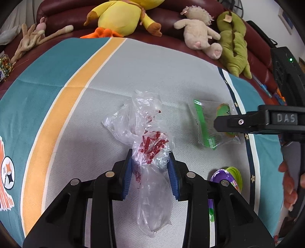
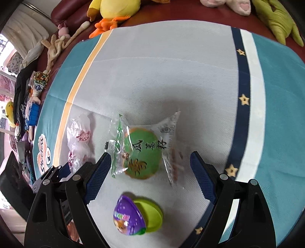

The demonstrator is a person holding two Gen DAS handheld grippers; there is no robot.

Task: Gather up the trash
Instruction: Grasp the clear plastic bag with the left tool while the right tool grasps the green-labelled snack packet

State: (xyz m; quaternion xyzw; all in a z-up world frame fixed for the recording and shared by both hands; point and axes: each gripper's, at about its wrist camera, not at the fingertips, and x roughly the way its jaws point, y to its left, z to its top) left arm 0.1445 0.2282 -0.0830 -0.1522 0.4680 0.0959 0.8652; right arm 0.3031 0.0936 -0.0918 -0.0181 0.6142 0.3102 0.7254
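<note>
A crumpled clear plastic bag with red print (image 1: 146,145) lies on the towel, and my left gripper (image 1: 150,158) is shut on it, blue pads pinching its middle. It also shows at the left of the right wrist view (image 2: 80,137). My right gripper (image 2: 150,160) is open, its fingers on either side of a clear wrapper holding a green cookie (image 2: 143,152), hovering just above it. The wrapper also shows in the left wrist view (image 1: 211,124), partly under the right gripper's finger (image 1: 240,124). A purple and green plastic egg capsule (image 2: 137,217) lies nearer the camera; it also shows in the left view (image 1: 226,177).
Everything lies on a teal, orange and grey striped towel (image 1: 114,76) on a dark red sofa (image 1: 167,36). Plush toys line the back: a yellow duck (image 1: 122,17), a beige animal (image 1: 200,32), a green dinosaur (image 1: 234,42). Clutter sits off the towel's left edge (image 2: 32,106).
</note>
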